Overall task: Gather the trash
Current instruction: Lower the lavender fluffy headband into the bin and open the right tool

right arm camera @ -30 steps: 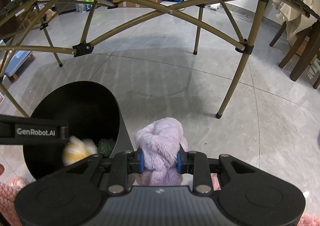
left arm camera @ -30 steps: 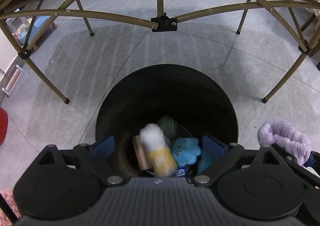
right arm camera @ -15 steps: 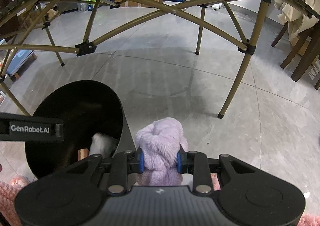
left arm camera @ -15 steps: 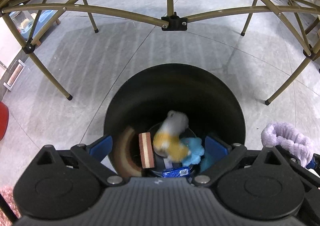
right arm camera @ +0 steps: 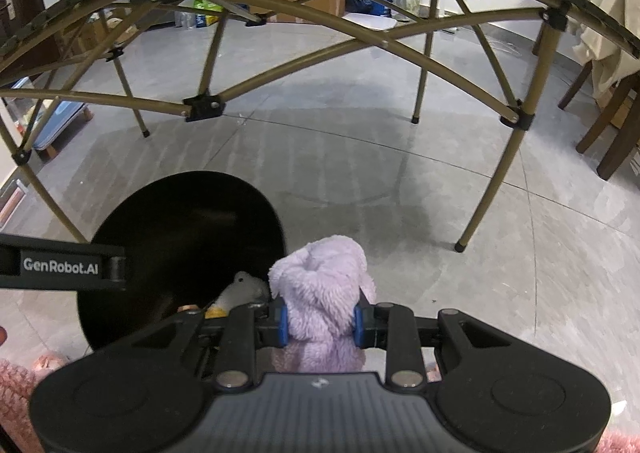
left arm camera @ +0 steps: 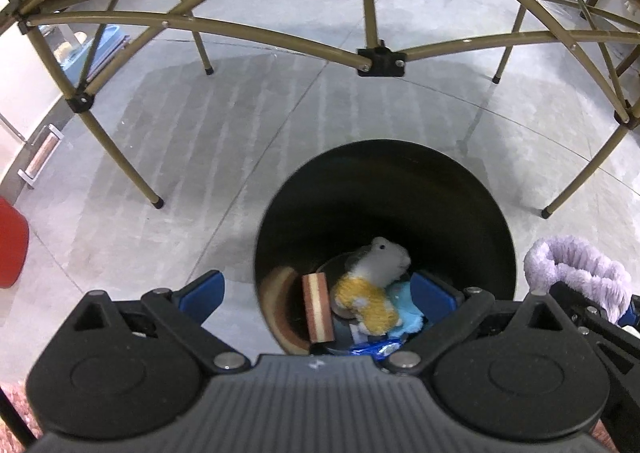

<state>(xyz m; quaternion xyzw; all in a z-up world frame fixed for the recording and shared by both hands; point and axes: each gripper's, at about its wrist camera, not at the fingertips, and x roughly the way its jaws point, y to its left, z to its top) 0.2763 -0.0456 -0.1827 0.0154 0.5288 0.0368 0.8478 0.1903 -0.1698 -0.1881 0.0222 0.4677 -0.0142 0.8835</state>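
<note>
A black round bin (left arm camera: 384, 173) stands on the grey floor, also in the right wrist view (right arm camera: 180, 221). Inside lie a grey and yellow plush toy (left arm camera: 372, 285), a blue plush (left arm camera: 408, 313), a striped sponge block (left arm camera: 318, 311) and a blue wrapper (left arm camera: 372, 349). My left gripper (left arm camera: 316, 293) is open and empty above the bin's near rim. My right gripper (right arm camera: 320, 323) is shut on a fluffy purple plush (right arm camera: 324, 293), held just right of the bin; the plush also shows in the left wrist view (left arm camera: 572, 273).
A folding table's olive metal legs and cross bars (left arm camera: 380, 61) span the floor beyond the bin. A red object (left arm camera: 12, 249) sits at the far left. Wooden chair legs (right arm camera: 608, 133) stand at the right. Pink fluffy fabric (right arm camera: 16, 393) lies at the lower left.
The grey and yellow plush dropped from my left gripper and came to rest inside the bin. My left gripper moved left. The right gripper kept hold of the purple plush.
</note>
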